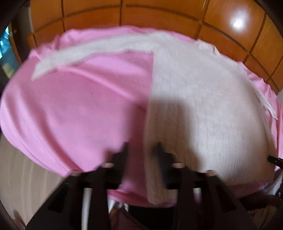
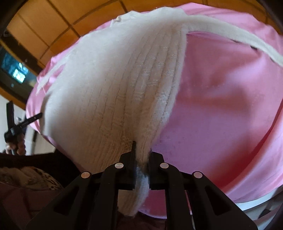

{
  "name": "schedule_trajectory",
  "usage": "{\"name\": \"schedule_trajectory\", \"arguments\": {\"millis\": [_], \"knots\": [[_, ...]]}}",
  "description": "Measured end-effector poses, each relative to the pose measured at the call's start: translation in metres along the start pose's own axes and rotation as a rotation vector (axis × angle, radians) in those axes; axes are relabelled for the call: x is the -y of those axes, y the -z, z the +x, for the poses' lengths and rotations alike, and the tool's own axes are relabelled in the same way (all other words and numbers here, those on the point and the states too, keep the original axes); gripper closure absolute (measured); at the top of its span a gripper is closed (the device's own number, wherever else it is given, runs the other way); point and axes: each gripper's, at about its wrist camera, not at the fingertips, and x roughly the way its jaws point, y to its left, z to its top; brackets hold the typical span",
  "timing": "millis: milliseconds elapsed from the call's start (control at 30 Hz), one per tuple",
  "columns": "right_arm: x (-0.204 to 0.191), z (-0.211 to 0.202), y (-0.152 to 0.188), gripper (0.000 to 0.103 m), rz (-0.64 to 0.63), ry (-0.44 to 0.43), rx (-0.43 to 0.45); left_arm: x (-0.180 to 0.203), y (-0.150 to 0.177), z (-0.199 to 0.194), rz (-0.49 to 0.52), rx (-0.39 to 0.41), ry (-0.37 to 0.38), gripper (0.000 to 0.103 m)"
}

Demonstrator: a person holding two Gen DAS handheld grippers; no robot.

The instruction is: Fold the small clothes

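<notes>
A white ribbed knit garment (image 1: 199,99) lies on a pink cloth (image 1: 76,106) over the table. One long white sleeve (image 1: 84,53) stretches away to the far left. My left gripper (image 1: 142,150) hovers over the garment's near left edge, its jaws apart with nothing between them; the view is blurred. In the right wrist view my right gripper (image 2: 141,152) is shut on the near edge of the white garment (image 2: 109,88), which bunches between the fingers. The pink cloth (image 2: 221,106) spreads to the right. The left gripper (image 2: 31,118) shows at the far left.
Orange-brown wood panelling (image 1: 159,16) stands behind the table. A dark screen (image 2: 16,74) is at the left in the right wrist view. A person's dark and patterned clothing (image 2: 26,177) is close at the near edge.
</notes>
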Motion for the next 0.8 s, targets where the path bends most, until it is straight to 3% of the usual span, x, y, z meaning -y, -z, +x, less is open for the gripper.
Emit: {"name": "schedule_trajectory", "arguments": {"millis": [100,133,300,400,500,633,800], "knots": [[0.019,-0.018,-0.010,0.067,0.055,0.001,0.074,0.004,-0.024,-0.012,-0.034,0.074,0.044,0.065],[0.028,-0.024,-0.014,0.066,0.084,0.006,0.105,0.009,-0.032,-0.015,-0.033,0.101,0.059,0.063],[0.103,-0.048,-0.034,0.066,0.328,0.065,0.258,0.078,-0.068,0.000,0.079,0.135,0.176,0.049],[0.155,-0.057,-0.049,0.066,0.490,0.131,0.346,0.132,-0.076,0.029,0.197,0.068,0.213,0.049],[0.212,-0.069,-0.064,0.066,0.682,0.128,0.461,0.165,-0.075,0.050,0.241,0.013,0.234,0.049],[0.276,-0.073,-0.084,0.066,0.862,0.159,0.543,0.186,-0.069,0.064,0.271,-0.038,0.235,0.048],[0.336,-0.066,-0.109,0.066,1.012,0.221,0.574,0.191,-0.068,0.074,0.262,-0.059,0.220,0.044]]}}
